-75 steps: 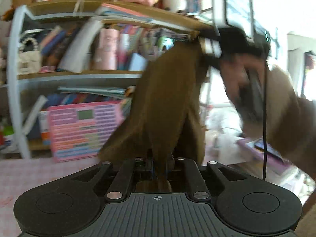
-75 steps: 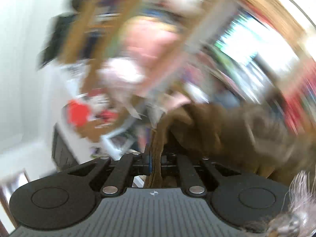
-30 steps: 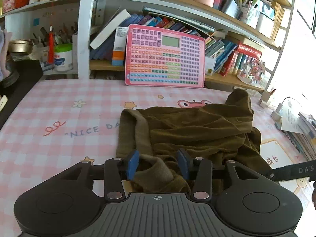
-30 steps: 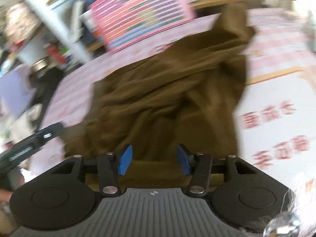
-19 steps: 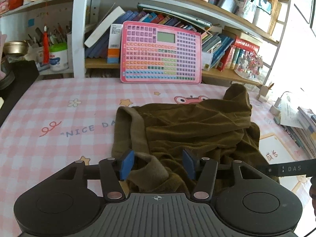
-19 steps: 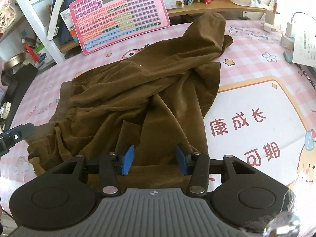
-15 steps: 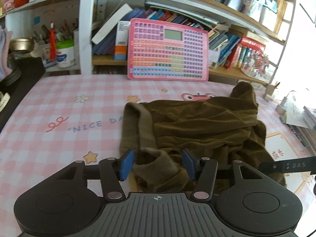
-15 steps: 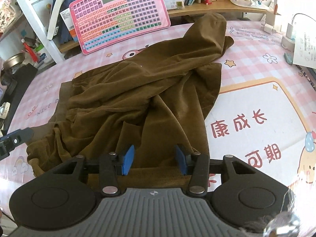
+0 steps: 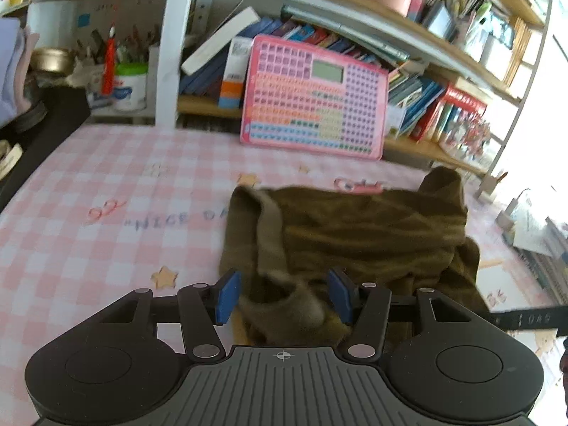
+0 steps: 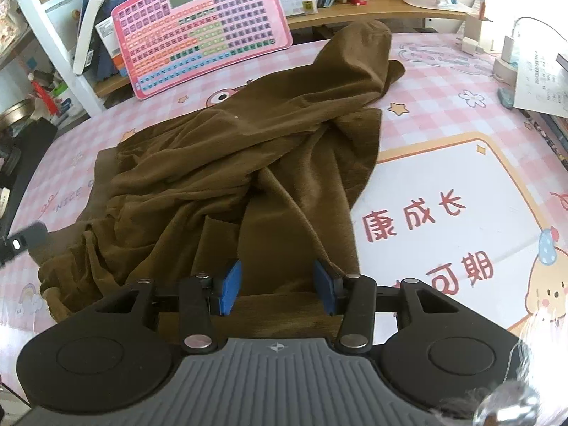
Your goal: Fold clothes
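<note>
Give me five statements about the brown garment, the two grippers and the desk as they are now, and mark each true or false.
1. The brown garment lies crumpled on the pink checked table cover. True.
2. The left gripper is shut on the garment. False: its jaws stand apart, with a bunched fold of cloth between them, ungripped.
3. The right gripper is open over the garment's near edge. True.
4. The pink keyboard toy lies flat under the garment. False: it leans against the bookshelf, apart from the cloth.
5. The garment is already folded into a neat rectangle. False: it is spread unevenly, with one part stretched toward the shelf.
</note>
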### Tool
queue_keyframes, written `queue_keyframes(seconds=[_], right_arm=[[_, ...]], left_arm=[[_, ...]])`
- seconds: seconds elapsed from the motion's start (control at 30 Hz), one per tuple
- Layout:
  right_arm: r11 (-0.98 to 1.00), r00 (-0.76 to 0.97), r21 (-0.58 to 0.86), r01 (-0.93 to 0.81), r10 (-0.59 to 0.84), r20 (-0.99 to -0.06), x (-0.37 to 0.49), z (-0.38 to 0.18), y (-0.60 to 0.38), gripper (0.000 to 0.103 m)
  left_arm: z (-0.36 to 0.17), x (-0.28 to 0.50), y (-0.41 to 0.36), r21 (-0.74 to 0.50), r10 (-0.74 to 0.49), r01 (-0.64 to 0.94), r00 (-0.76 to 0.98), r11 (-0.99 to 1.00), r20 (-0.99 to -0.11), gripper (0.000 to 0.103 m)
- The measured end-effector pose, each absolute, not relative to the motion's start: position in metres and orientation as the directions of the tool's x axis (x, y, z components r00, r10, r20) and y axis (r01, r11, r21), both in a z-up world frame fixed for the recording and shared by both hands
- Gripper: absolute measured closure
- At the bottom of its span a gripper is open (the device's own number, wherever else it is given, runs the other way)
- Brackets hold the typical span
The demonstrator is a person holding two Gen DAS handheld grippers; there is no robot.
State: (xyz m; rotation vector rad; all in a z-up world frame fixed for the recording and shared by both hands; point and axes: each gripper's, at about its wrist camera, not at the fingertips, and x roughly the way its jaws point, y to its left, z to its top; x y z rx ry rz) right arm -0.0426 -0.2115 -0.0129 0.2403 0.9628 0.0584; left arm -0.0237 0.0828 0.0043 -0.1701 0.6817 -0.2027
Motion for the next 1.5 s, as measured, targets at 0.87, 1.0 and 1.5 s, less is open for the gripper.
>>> queue_keyframes(seconds=[0.87, 1.0, 1.5], right_arm=[[0.964, 0.574, 0.260, 0.052, 0.184, -0.798, -0.046, -0.007, -0.221, 0.060], [0.963, 0.553, 0.270, 0.007, 0.221, -0.803, -0.046, -0.008, -0.217, 0.061], [0.960, 0.521, 0.278, 0.023, 0.226, -0.823, -0.051, -0.009, -0.218, 0.061]], left_arm=[[0.031, -0.049, 0.109, -0.320, -0.275, 0.124, 0.830, 0.939, -0.486, 0.098], [-0.043, -0.039, 0.130, -0.285, -0.187, -0.041, 0.664, 0.958, -0.724, 0.095], [-0.033, -0.034, 0.130, -0.315, -0.239, 0.009, 0.674, 0.949, -0.699, 0.077]])
